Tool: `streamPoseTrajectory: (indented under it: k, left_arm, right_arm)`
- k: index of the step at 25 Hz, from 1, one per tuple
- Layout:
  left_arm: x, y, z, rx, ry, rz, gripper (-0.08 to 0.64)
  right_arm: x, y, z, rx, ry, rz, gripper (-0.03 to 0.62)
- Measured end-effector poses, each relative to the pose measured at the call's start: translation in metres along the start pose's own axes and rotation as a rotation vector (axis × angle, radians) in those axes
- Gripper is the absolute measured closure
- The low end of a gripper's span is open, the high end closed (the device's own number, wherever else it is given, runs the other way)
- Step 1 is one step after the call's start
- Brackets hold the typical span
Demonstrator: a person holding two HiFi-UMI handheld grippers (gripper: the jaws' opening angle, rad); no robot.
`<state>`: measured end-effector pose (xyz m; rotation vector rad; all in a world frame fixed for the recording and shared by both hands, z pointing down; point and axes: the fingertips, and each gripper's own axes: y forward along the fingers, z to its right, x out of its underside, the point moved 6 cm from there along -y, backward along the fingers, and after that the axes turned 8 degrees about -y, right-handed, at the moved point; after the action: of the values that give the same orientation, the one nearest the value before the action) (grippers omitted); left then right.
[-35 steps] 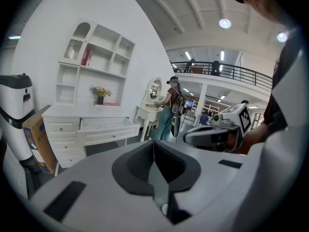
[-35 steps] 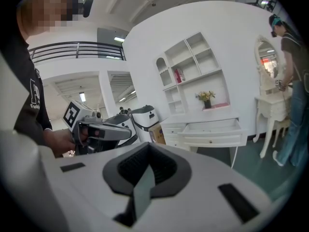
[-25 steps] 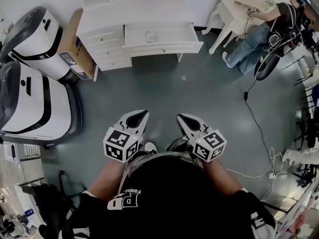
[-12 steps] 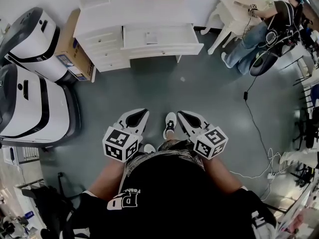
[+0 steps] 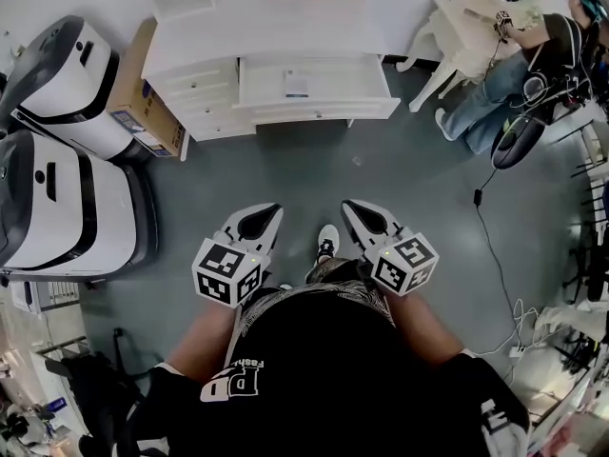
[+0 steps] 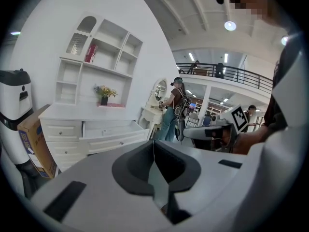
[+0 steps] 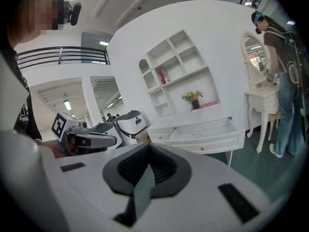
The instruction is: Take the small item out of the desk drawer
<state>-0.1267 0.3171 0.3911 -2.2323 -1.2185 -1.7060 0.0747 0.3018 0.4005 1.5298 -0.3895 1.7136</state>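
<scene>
At the bottom of the head view, the left gripper (image 5: 261, 220) and the right gripper (image 5: 363, 217) are held side by side in front of the wearer's dark shirt, both pointed toward the top of the frame; in the left gripper view the left gripper (image 6: 153, 146) is shown with its dark pads pressed together on nothing; in the right gripper view the right gripper (image 7: 147, 154) is likewise seen closed and empty; a white shoe (image 5: 326, 241) is visible between the two tools on the grey-green floor (image 5: 314, 174); a wide stretch of that floor is left between the tools and the white desk (image 5: 257, 36) at upper centre. The desk drawer (image 5: 319, 109) is seen already pulled out, its front panel toward the camera; the small item (image 5: 297, 83), a flat pale piece with a bluish patch, is seen lying inside the drawer, left of its middle, untouched and well apart from both grippers. The task is judged to be at its approach stage: the drawer needs no opening, but the desk has not yet been reached, and the opening of the jaws, the grasp and the lift out are all left to be done; which gripper is meant for the pick cannot be told.
</scene>
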Motion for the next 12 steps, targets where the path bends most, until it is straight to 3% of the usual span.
streamPoseTrajectory:
  k: [12]
  left_arm:
    - [-0.047, 0.092, -0.033, -0.070, -0.001, -0.003, 0.545]
  right_arm:
    - [-0.023, 0.052, 0.103, -0.047, 0.013, -0.011, 0.584]
